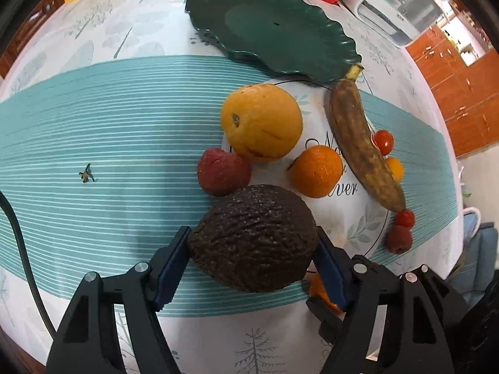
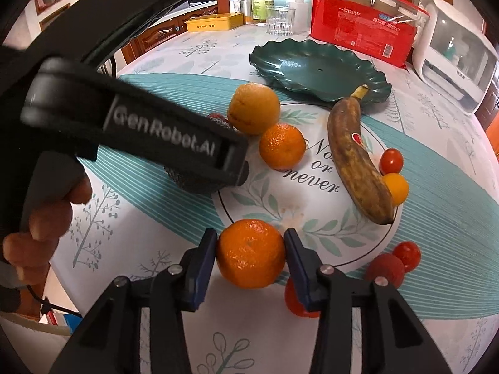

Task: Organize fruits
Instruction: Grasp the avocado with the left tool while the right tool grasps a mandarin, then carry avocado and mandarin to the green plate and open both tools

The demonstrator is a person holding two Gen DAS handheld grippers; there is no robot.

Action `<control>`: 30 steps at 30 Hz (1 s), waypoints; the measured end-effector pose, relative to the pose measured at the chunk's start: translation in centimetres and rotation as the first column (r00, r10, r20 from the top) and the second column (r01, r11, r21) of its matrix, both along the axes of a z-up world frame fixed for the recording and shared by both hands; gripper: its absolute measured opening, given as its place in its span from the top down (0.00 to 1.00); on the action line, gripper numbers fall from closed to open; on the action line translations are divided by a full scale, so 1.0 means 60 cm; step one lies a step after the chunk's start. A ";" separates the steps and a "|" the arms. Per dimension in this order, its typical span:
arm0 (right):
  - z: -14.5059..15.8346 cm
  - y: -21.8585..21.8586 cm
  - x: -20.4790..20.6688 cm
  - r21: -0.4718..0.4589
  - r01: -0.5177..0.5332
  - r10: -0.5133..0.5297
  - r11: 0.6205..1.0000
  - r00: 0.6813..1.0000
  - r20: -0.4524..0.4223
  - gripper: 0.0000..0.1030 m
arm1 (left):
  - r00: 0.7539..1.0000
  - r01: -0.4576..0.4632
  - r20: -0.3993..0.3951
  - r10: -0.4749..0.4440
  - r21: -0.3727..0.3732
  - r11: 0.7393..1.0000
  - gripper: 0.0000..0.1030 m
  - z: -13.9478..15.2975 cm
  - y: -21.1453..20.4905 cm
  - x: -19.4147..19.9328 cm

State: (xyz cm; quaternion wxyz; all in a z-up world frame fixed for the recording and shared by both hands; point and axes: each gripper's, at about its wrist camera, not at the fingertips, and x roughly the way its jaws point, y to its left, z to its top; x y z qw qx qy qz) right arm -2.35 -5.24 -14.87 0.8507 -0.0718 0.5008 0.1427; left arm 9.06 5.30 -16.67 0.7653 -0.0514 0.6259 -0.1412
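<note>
Ahead of the left tool (image 1: 252,246), a large orange (image 1: 261,121) and a red fruit (image 1: 223,171) block the way; to its left the worktop (image 1: 93,131) lies open. The green plate (image 1: 274,28) beyond is bare.

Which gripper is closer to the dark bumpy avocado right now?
Left. The left gripper has its jaws against both sides of the dark bumpy avocado. The right gripper sits farther off, jaws around a small orange mandarin.
</note>
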 end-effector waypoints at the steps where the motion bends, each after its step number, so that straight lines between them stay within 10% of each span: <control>1: 0.001 -0.001 0.000 0.004 0.000 0.000 1.000 1.000 -0.002 0.57 | 1.000 -0.002 0.002 0.002 0.005 1.000 0.29 0.001 0.000 -0.001; 30: 0.143 -0.045 0.146 0.039 -0.006 0.003 0.999 0.997 0.074 0.58 | 0.974 -0.070 0.220 0.053 0.070 0.995 0.29 0.206 0.055 0.034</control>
